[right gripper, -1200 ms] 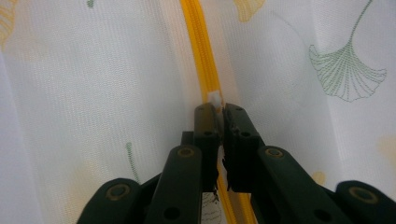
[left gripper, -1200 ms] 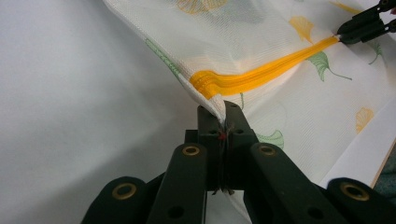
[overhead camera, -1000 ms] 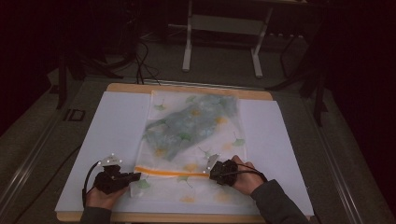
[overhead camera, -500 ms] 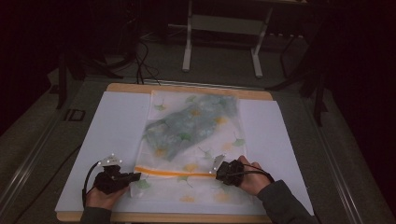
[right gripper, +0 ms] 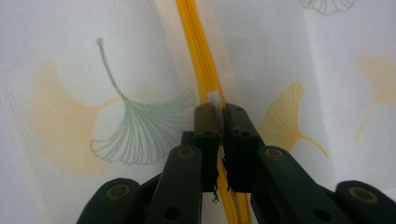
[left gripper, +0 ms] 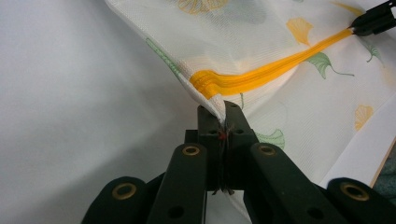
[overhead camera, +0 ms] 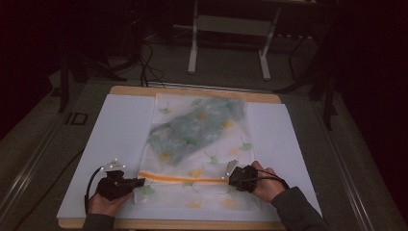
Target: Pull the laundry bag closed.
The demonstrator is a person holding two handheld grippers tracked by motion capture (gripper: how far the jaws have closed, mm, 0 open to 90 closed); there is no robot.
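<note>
Unlettered ginkgo-print mesh bag, orange zipper

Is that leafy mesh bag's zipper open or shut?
Mostly shut: the orange zipper runs unbroken between the left gripper and right gripper; the slider sits at the right end.

High view looks down; gripper views closely share the orange zipper.

Fine matt mesh-cloth bag (leaf-printed), smooth yellow zipper, matt black plastic tongs
</note>
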